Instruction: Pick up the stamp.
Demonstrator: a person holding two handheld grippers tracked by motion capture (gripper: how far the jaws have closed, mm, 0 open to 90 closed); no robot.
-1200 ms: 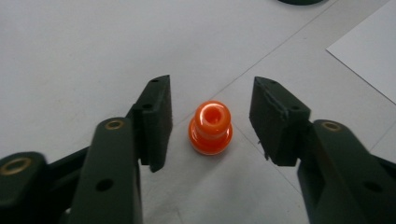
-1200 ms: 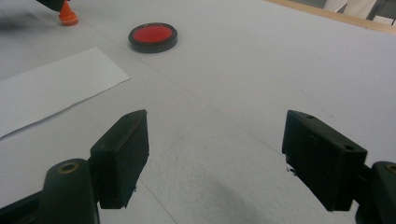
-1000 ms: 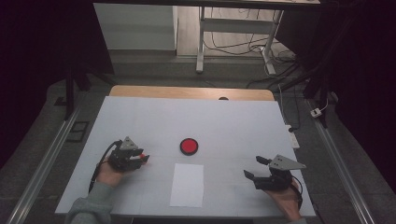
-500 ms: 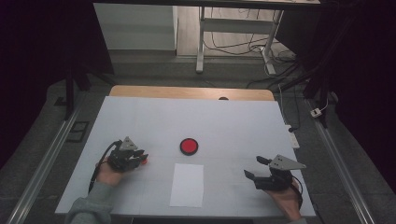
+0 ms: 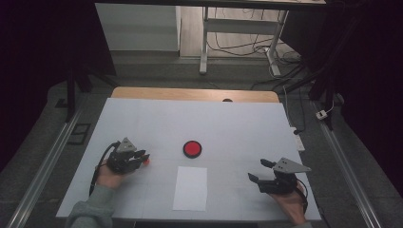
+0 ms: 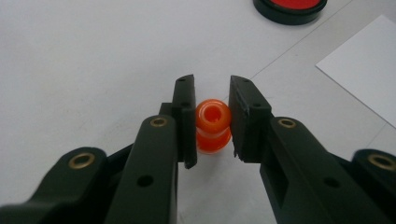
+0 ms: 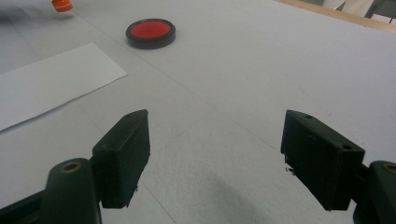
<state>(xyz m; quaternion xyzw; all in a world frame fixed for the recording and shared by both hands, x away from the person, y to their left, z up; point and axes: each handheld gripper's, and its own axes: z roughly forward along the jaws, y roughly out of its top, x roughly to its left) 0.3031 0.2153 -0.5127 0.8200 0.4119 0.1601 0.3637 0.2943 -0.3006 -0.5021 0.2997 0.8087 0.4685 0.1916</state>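
My left gripper (image 6: 212,121) has its fingers clamped on the orange spool (image 6: 213,124) at the table's (image 5: 237,118) eight o'clock, upright, long axis vertical, hole up. My right gripper (image 7: 215,158) gapes, holding nothing.

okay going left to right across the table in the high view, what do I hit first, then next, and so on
left gripper shut on the small orange piece → red disc in a black rim → right gripper, jaws open with nothing between them. The white sheet of paper lies nearer the person, under the disc, so its place in the order is unclear.
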